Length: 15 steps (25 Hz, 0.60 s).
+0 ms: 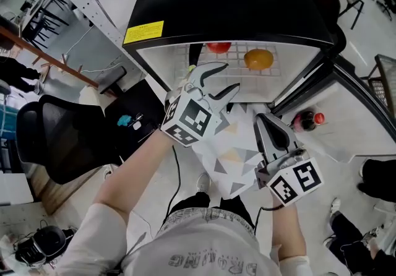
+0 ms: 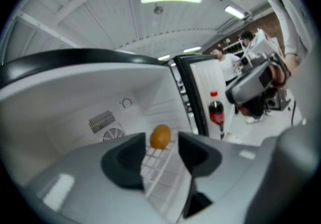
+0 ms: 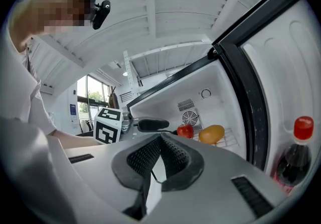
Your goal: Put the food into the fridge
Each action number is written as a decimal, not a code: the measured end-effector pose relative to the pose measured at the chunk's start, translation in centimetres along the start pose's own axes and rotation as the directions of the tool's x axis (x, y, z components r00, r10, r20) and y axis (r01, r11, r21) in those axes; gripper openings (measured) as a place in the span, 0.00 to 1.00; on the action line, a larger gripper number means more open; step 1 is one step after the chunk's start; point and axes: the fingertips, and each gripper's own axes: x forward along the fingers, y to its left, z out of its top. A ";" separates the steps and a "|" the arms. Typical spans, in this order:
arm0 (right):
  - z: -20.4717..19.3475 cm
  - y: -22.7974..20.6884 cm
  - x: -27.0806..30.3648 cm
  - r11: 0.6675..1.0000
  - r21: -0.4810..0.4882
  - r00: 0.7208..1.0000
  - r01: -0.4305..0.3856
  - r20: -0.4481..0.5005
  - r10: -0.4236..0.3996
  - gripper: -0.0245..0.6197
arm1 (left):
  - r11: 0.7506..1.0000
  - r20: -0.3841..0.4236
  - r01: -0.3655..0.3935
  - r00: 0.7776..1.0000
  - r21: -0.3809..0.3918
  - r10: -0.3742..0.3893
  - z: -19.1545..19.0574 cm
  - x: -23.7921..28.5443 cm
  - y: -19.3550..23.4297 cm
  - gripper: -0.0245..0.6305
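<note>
The black mini fridge [image 1: 235,2] stood open. On its white wire shelf [image 1: 244,80] lay a round red fruit [image 1: 218,47] and an oval orange fruit [image 1: 258,58], near each other but apart. A dark red-capped bottle [image 1: 307,120] sat in the door. The left tool [image 1: 230,77] hung before the shelf, jaws apart and empty. The right tool [image 1: 265,119] was closed on nothing.

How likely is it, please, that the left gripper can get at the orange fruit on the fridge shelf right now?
Probably yes: the fridge door stands open, and the left gripper, jaws apart, points at the orange fruit with nothing between.
</note>
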 end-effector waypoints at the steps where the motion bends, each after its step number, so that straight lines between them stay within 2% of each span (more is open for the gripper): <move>1: 0.0 0.2 0.0 1.000 -0.003 1.000 0.003 0.000 -0.003 0.04 | 1.000 0.012 -0.003 1.000 -0.010 0.004 0.2 -0.5 -0.1 0.35; 15: 0.5 3.1 0.8 0.999 -0.037 1.000 0.026 0.006 -0.026 0.04 | 0.988 0.107 -0.023 0.993 -0.150 0.039 -0.1 -6.7 0.2 0.22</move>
